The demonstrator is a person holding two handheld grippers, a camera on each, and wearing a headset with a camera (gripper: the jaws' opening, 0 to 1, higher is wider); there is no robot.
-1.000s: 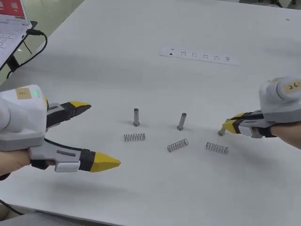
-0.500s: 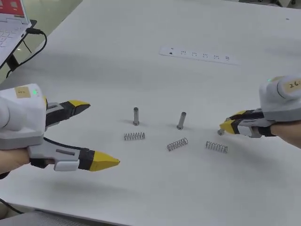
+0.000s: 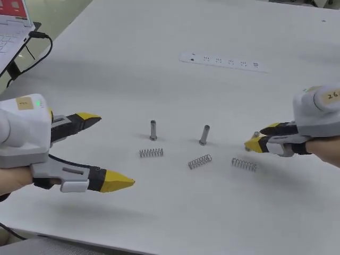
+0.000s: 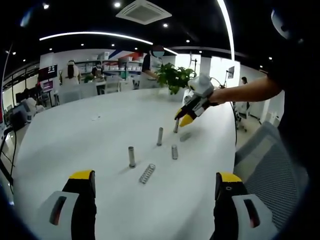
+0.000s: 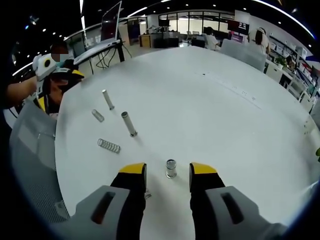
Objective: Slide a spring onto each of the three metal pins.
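Three short metal pins stand upright in a row on the white table: left pin, middle pin, right pin. In front of each lies a loose spring: left spring, middle spring, right spring. My right gripper is open, its yellow-tipped jaws on either side of the right pin with a gap on both sides. My left gripper hovers wide open left of the row, holding nothing, facing the pins.
A white power strip lies on the far side of the table. A laptop with a black cable sits at the far left edge. People and a plant are beyond the table.
My right gripper has edged left, so the right pin now stands between its jaws instead of just off their tips. The left gripper has stayed put.
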